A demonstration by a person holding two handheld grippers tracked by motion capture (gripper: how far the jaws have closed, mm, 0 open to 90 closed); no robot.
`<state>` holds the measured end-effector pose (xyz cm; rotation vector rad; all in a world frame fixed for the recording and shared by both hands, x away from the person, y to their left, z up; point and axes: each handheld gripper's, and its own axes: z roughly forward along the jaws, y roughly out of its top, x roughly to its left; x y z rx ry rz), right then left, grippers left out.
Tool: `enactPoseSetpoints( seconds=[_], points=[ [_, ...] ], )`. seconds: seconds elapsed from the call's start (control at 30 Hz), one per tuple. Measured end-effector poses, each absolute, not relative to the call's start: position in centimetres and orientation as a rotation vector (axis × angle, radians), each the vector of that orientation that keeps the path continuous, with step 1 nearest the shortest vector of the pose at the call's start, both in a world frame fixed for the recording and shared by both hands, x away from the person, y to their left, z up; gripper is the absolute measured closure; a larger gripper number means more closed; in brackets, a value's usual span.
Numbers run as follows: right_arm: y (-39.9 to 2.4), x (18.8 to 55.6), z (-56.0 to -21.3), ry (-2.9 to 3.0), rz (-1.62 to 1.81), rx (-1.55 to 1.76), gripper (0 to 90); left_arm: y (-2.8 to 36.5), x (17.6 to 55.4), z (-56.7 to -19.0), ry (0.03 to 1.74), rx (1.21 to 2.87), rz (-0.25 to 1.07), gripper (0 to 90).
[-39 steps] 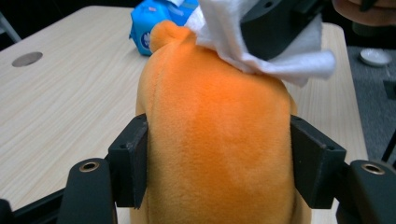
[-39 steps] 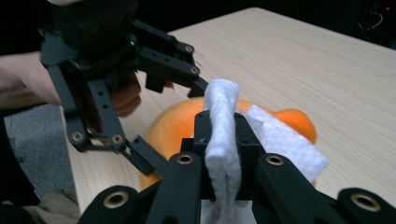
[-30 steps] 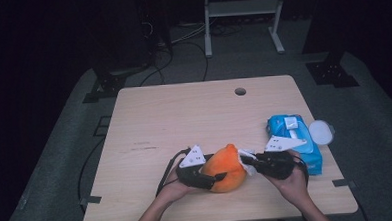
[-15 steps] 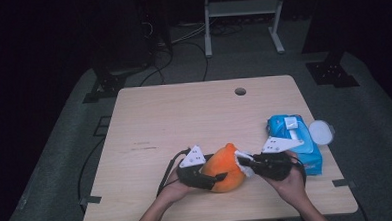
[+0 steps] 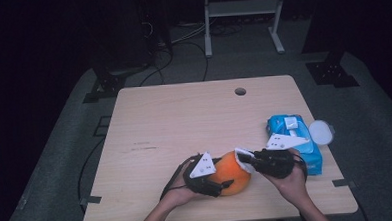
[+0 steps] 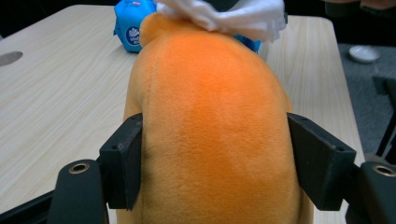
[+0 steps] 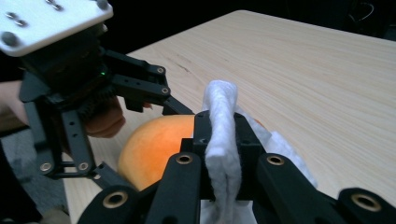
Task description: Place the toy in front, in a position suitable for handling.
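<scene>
Tabletop (image 5: 184, 121): my left gripper (image 5: 214, 182) loosely clasped orange plush (image 5: 231, 171), jaws just easing apart, steadying it; right gripper (image 5: 246, 161) pinched wipe (image 7: 219, 140) for cleaning.

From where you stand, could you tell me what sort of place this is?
Probably a recording lab or studio. A bare wooden table stands on grey floor matting amid dark surroundings, with cables trailing behind it and a metal stand at the back.

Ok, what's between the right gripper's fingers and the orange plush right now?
A folded white wipe. The right gripper pinches it and presses it against the top of the orange plush toy, seen best in the right gripper view.
</scene>
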<state>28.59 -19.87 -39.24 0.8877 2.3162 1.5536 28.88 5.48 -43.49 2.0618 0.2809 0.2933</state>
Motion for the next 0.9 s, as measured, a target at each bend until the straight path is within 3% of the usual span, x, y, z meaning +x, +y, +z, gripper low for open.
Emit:
enactPoseSetpoints(
  seconds=[0.23,0.5,0.7,0.9],
  points=[
    [-21.3,29.5,-40.3,2.302,1.487,1.007,82.7,5.5,29.3,-43.5,0.316,2.043,0.268,25.4],
    [-18.9,28.1,-38.8,2.335,1.492,0.844,82.6,4.7,28.4,-43.1,0.254,2.078,0.305,23.3],
    [-20.1,28.6,-39.7,2.360,1.495,0.900,82.6,6.0,30.0,-42.4,0.411,1.985,0.192,12.8],
    [-19.3,27.8,-38.7,2.349,1.512,0.828,82.5,5.0,29.1,-43.0,0.330,2.019,0.191,25.0]
  ],
)
